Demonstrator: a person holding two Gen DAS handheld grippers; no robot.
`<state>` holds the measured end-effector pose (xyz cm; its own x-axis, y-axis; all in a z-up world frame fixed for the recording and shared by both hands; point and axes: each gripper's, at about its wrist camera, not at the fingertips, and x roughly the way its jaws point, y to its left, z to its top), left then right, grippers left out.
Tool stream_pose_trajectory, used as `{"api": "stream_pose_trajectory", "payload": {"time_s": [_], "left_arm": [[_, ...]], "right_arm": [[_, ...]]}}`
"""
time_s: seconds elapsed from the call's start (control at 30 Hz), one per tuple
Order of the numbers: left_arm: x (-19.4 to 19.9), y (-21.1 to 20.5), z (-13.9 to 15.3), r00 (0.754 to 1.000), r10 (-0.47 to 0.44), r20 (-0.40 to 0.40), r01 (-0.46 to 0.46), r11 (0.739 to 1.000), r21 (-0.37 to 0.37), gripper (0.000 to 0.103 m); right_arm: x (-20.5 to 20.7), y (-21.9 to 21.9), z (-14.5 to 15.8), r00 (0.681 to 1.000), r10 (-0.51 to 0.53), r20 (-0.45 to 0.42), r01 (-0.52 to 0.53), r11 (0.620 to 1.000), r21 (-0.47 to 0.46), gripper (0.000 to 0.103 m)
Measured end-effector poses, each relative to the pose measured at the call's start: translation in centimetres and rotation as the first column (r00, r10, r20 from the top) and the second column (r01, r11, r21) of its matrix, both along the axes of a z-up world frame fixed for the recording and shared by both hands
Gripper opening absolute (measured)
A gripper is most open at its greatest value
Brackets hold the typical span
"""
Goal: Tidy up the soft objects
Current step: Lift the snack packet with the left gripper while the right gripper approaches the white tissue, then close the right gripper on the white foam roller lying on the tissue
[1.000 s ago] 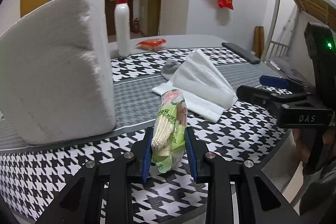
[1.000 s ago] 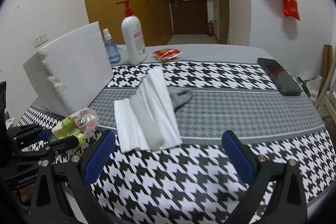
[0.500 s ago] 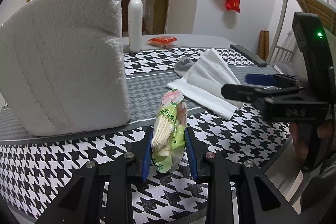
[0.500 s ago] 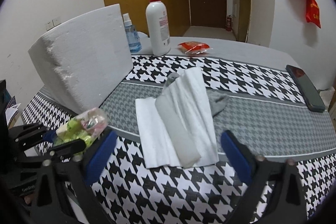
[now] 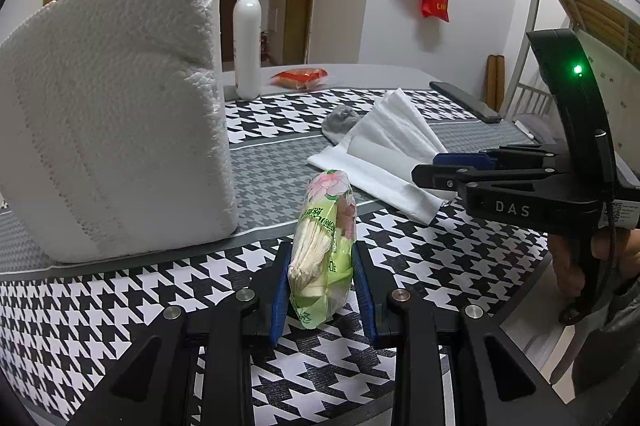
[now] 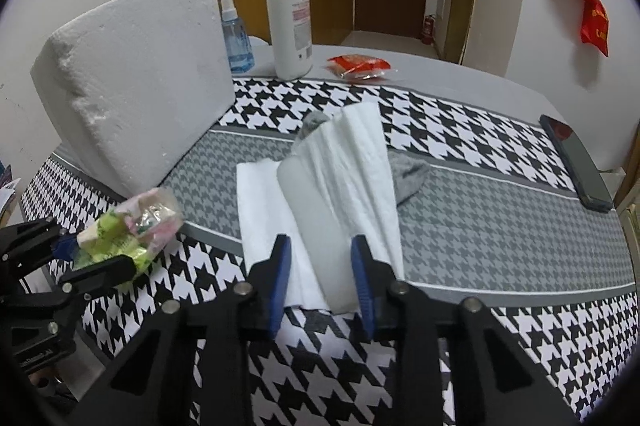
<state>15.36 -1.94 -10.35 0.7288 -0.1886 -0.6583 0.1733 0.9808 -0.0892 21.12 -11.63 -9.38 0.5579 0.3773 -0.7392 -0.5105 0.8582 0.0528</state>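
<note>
My left gripper (image 5: 322, 284) is shut on a green tissue pack (image 5: 324, 242) and holds it upright just above the houndstooth tablecloth; the pack also shows in the right wrist view (image 6: 128, 230). A white folded towel (image 6: 320, 194) lies mid-table over a grey sock (image 6: 406, 176). My right gripper (image 6: 320, 278) has its jaws narrowed around the towel's raised near fold; whether the pads press it is unclear. It appears in the left wrist view (image 5: 448, 168) at the towel's (image 5: 384, 150) near edge.
A large white foam block (image 5: 116, 114) stands at the left. Behind are a white pump bottle (image 6: 289, 14), a blue spray bottle (image 6: 236, 38) and a red packet (image 6: 358, 64). A black phone (image 6: 576, 162) lies at the right edge.
My right gripper moved forward over the towel and its jaws narrowed from wide open to around the fold. My left gripper shifted slightly with the tissue pack still held.
</note>
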Motion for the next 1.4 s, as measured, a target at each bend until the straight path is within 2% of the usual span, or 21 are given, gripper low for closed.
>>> {"api": "stream_pose_trajectory", "payload": {"time_s": [0.3, 0.33, 0.37, 0.4, 0.83, 1.03, 1.13, 1.17, 1.2, 1.23, 1.4], "left_arm": [[-0.2, 0.1, 0.0, 1.0, -0.002, 0.005, 0.002, 1.0, -0.006, 0.031], [-0.3, 0.2, 0.1, 1.0, -0.002, 0.007, 0.002, 1.0, -0.007, 0.031], [-0.4, 0.2, 0.1, 1.0, -0.002, 0.008, 0.002, 1.0, -0.007, 0.031], [-0.5, 0.2, 0.2, 1.0, -0.002, 0.01, 0.002, 1.0, -0.007, 0.031], [-1.5, 0.2, 0.5, 1.0, -0.013, 0.023, 0.014, 1.0, -0.008, 0.031], [-1.6, 0.1, 0.7, 0.999, -0.027, 0.027, 0.027, 1.0, -0.009, 0.031], [-1.5, -0.1, 0.7, 0.999, -0.028, 0.027, 0.028, 1.0, -0.011, 0.031], [-1.5, -0.1, 0.7, 0.999, -0.026, 0.027, 0.027, 1.0, -0.011, 0.031], [-1.6, 0.0, 0.7, 0.999, -0.025, 0.028, 0.025, 1.0, -0.011, 0.031], [-1.6, 0.1, 0.7, 0.999, -0.024, 0.029, 0.024, 1.0, -0.011, 0.031], [-1.6, 0.4, 0.7, 1.0, -0.008, 0.029, 0.009, 1.0, -0.011, 0.031]], "right_arm": [[0.4, 0.1, -0.6, 1.0, 0.001, -0.013, -0.001, 0.999, -0.039, 0.035], [0.3, 0.2, -0.6, 1.0, 0.005, -0.008, -0.005, 0.999, -0.043, 0.034], [0.3, 0.2, -0.6, 1.0, 0.01, -0.007, -0.01, 0.999, -0.045, 0.021], [0.0, 0.2, -0.5, 1.0, 0.02, -0.007, -0.02, 0.999, -0.036, 0.02], [-4.9, -3.6, 1.7, 1.0, -0.015, -0.014, 0.016, 0.995, 0.097, 0.018], [-6.4, -3.2, 0.9, 1.0, 0.017, -0.009, -0.017, 0.999, 0.04, 0.019], [-6.2, -2.3, 0.9, 0.999, 0.036, 0.027, -0.036, 0.999, 0.012, 0.021], [-6.0, -2.0, 0.9, 0.999, 0.04, 0.032, -0.04, 0.999, 0.007, 0.027], [-5.9, -1.8, 0.8, 0.998, 0.041, 0.038, -0.042, 0.999, 0.003, 0.038], [-5.7, -1.4, 0.7, 0.998, 0.054, 0.038, -0.054, 0.999, -0.006, 0.042], [-4.6, -0.7, -0.1, 0.998, 0.065, 0.024, -0.064, 0.998, -0.024, 0.042]]}}
